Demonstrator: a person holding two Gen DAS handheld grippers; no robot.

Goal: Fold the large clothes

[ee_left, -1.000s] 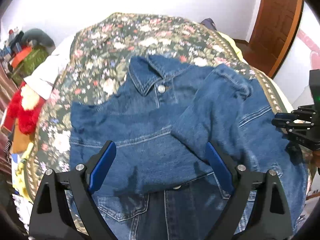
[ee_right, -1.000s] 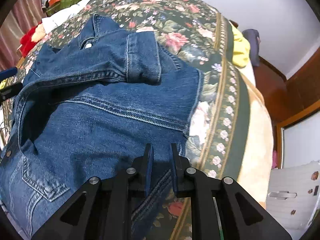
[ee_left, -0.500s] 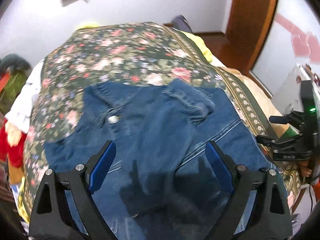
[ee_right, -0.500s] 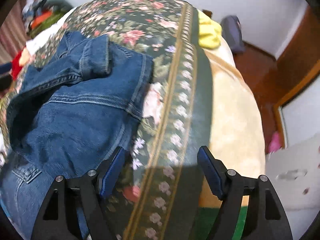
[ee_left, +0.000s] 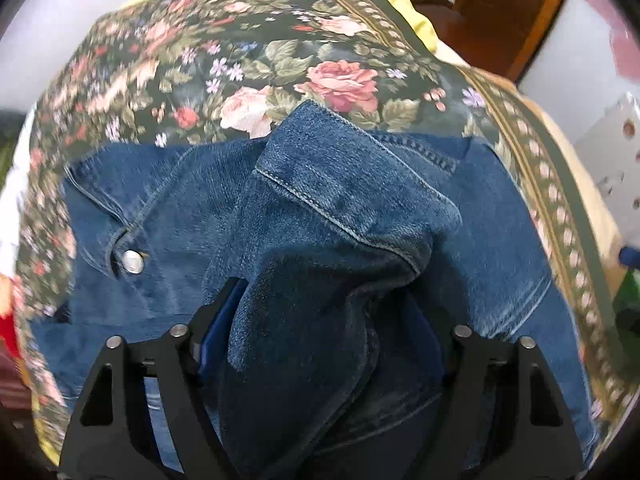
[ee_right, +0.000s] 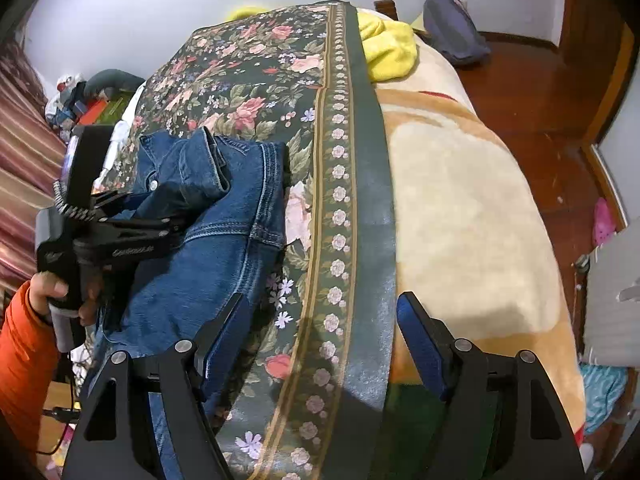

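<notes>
A blue denim jacket (ee_left: 172, 208) lies on the floral bedspread (ee_left: 256, 52). Its sleeve (ee_left: 332, 240) is folded across the body, cuff toward the far side. My left gripper (ee_left: 320, 344) is around the bunched sleeve, jaws still wide with denim filling the gap; whether it pinches is unclear. In the right wrist view the jacket (ee_right: 224, 240) lies at the left with the left gripper (ee_right: 160, 224) reaching into the sleeve. My right gripper (ee_right: 324, 344) is open and empty over the bedspread border (ee_right: 344, 200).
A beige blanket (ee_right: 460, 208) covers the bed's right side. A yellow cloth (ee_right: 388, 48) and a grey bag (ee_right: 452, 28) lie at the far end. Wooden floor (ee_right: 552, 92) is to the right. Clutter (ee_right: 92, 100) sits at the far left.
My right gripper let go of the jacket hem, opened and drew back to the right. My left gripper moved forward and down onto the folded sleeve, which now fills its jaws.
</notes>
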